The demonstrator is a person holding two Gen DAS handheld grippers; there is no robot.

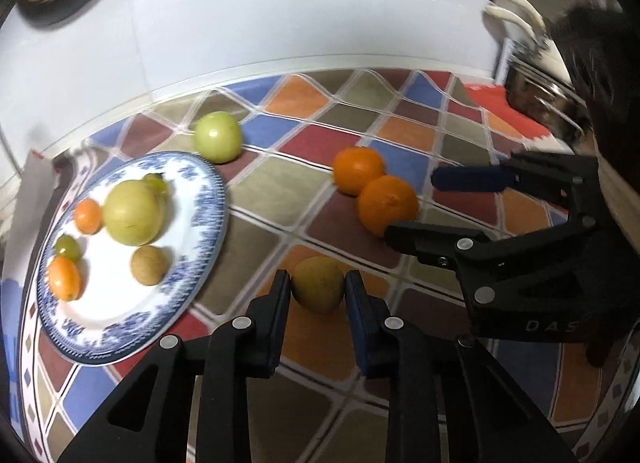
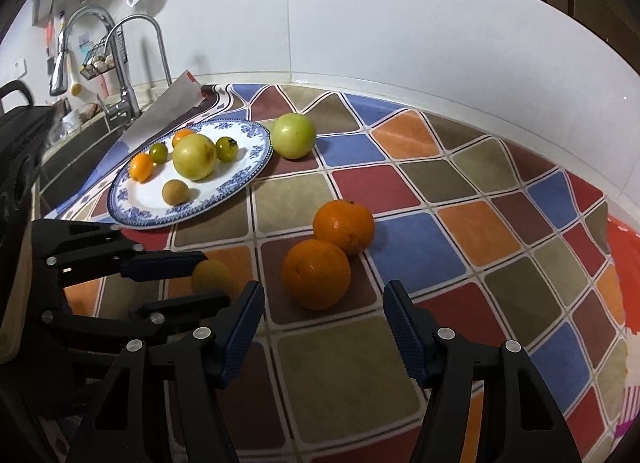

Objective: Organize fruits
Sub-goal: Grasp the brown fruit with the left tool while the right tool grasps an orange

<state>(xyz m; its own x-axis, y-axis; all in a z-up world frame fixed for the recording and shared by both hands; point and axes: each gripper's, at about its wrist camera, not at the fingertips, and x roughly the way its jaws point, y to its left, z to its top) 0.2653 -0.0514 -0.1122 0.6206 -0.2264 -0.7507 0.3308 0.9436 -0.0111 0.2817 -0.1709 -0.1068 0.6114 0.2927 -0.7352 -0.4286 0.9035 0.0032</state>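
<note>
Checkered tablecloth [image 2: 420, 183] beside the half-filled plate [image 1: 200, 223] holds three loose fruits; left gripper [image 1: 318, 295] clenches a yellow fruit [image 1: 318, 283], right gripper [image 2: 324, 327] gapes.

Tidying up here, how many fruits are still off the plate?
4: a green apple beside the plate's rim, two touching oranges mid-cloth, and a yellowish fruit between the left gripper's fingers.

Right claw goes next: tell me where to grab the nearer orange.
Take the nearer orange across its widest middle, coming from the near side where the right claw already faces it. The far orange touches its back, so put the pads left and right.
</note>
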